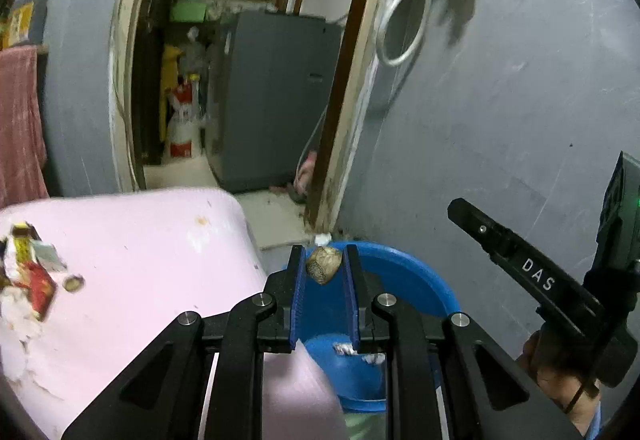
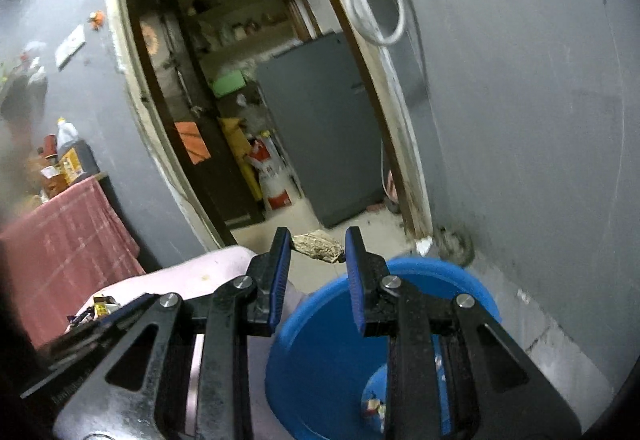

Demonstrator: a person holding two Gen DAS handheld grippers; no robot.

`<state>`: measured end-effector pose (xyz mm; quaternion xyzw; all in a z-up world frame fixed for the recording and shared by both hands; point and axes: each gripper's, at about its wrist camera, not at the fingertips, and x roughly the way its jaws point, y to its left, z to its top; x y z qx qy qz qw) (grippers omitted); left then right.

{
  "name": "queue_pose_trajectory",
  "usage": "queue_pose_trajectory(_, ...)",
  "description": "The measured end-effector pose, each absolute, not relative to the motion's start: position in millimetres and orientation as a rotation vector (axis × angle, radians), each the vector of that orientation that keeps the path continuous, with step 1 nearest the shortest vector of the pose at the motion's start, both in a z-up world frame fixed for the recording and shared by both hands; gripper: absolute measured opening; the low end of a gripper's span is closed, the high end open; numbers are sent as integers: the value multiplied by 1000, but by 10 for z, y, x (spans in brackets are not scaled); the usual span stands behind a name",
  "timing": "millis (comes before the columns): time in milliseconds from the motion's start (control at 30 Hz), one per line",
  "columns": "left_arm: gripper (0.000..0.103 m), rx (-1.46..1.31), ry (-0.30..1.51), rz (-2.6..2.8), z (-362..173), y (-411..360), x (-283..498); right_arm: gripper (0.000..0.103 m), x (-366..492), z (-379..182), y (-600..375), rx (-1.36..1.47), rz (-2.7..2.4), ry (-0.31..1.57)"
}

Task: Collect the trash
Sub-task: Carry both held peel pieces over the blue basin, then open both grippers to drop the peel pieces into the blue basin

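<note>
Pink table point(image 1: 152, 240) with wrappers point(image 1: 32, 276) and a cap point(image 1: 74, 283); blue bucket point(image 2: 320, 340) on the floor point(image 2: 304, 276) beside it.

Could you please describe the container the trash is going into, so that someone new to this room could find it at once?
Start at the open doorway in the grey wall. On the floor just right of its frame, against that wall, stands the blue bucket, beside the pink table. It is the only round, bright blue, open-topped thing there, with scraps already at its bottom.
</note>
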<state>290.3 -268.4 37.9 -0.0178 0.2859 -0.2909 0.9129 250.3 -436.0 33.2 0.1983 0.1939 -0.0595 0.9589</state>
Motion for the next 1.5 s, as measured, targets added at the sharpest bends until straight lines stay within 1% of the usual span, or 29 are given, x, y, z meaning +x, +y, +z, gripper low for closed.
queue_pose_trajectory(367, 15, -86, 731, -601, 84, -2802, 3201, 28, 2677, 164, -4488, 445, -116, 478)
queue_pose_trajectory(733, 16, -66, 777, -588, 4, -2796, 3257, 30, 2772, 92, -4518, 467, -113, 522)
queue_pose_trajectory(800, 18, -67, 771, -591, 17, -2768, 3252, 30, 2775, 88, -4513, 473, -116, 522)
queue_pose_trajectory(867, 28, -72, 765, -593, 17, -2746, 3234, 31, 2781, 90, -4514, 475, -120, 521)
queue_pose_trajectory(967, 30, -90, 753, -595, 35, -2707, 3239, 32, 2767, 94, -4507, 475, -124, 516)
queue_pose_trajectory(1033, 30, -97, 749, -591, 56, -2676, 3241, 35, 2753, 106, -4508, 476, -125, 506)
queue_pose_trajectory(1100, 31, -102, 739, -581, 95, -2632, 3244, 42, 2735, 118, -4500, 479, -127, 492)
queue_pose_trajectory(1133, 34, -103, 731, -575, 114, -2610, 3237, 44, 2729, 127, -4496, 480, -126, 486)
queue_pose_trajectory(1200, 37, -103, 692, -541, 172, -2528, 3201, 52, 2718, 150, -4496, 480, -126, 475)
queue_pose_trajectory(1233, 39, -104, 664, -520, 209, -2474, 3176, 55, 2709, 166, -4481, 478, -122, 465)
queue_pose_trajectory(1300, 45, -107, 626, -492, 265, -2396, 3132, 64, 2694, 201, -4447, 471, -115, 450)
queue_pose_trajectory(1367, 55, -118, 590, -464, 329, -2307, 3098, 71, 2667, 252, -4388, 456, -109, 424)
queue_pose_trajectory(1400, 57, -130, 568, -444, 368, -2242, 3077, 74, 2649, 277, -4358, 448, -106, 410)
queue_pose_trajectory(1433, 61, -136, 557, -434, 394, -2208, 3070, 75, 2639, 305, -4329, 442, -102, 395)
queue_pose_trajectory(1467, 66, -143, 541, -419, 430, -2146, 3055, 79, 2619, 330, -4295, 434, -95, 380)
queue_pose_trajectory(1500, 69, -148, 530, -406, 458, -2104, 3049, 83, 2596, 356, -4262, 426, -90, 363)
